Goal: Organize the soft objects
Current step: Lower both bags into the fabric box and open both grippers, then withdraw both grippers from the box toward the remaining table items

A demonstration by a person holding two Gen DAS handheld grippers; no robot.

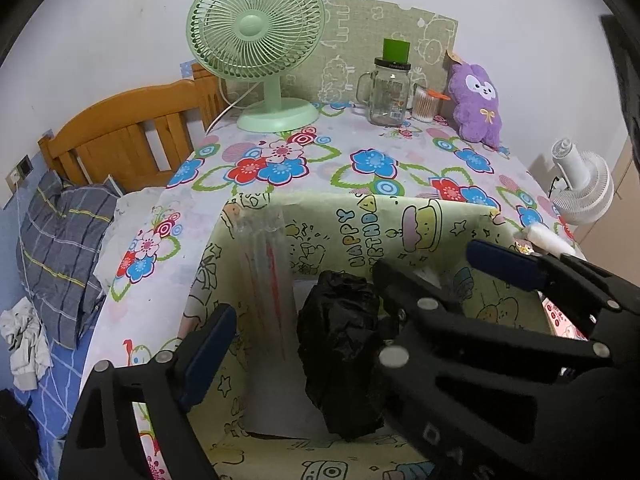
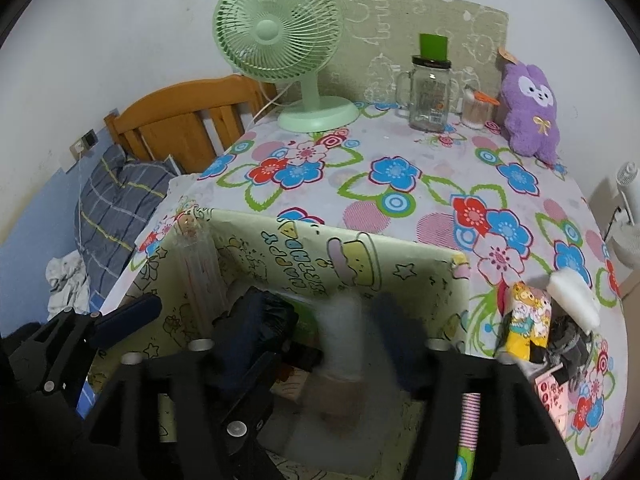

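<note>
Over the box [image 1: 256, 248], both tools [image 1: 348, 304] [image 2: 332, 320] hang spread, gripping nothing.

**Floral-clothed table beside a bed**

A table [image 2: 400, 208] under a flower-print cloth carries a green desk fan [image 2: 288, 56] at the back, then a glass handled jar [image 2: 430, 92] with a green block on its lid, a small cup of cotton swabs [image 2: 476, 114] and a purple plush rabbit [image 2: 528, 112]. Nearer stands an open cartoon-print box [image 2: 360, 256]. Right of the box lie a yellow cartoon packet [image 2: 524, 320], a white soft roll [image 2: 572, 292] and dark fabric [image 2: 568, 344].
</note>
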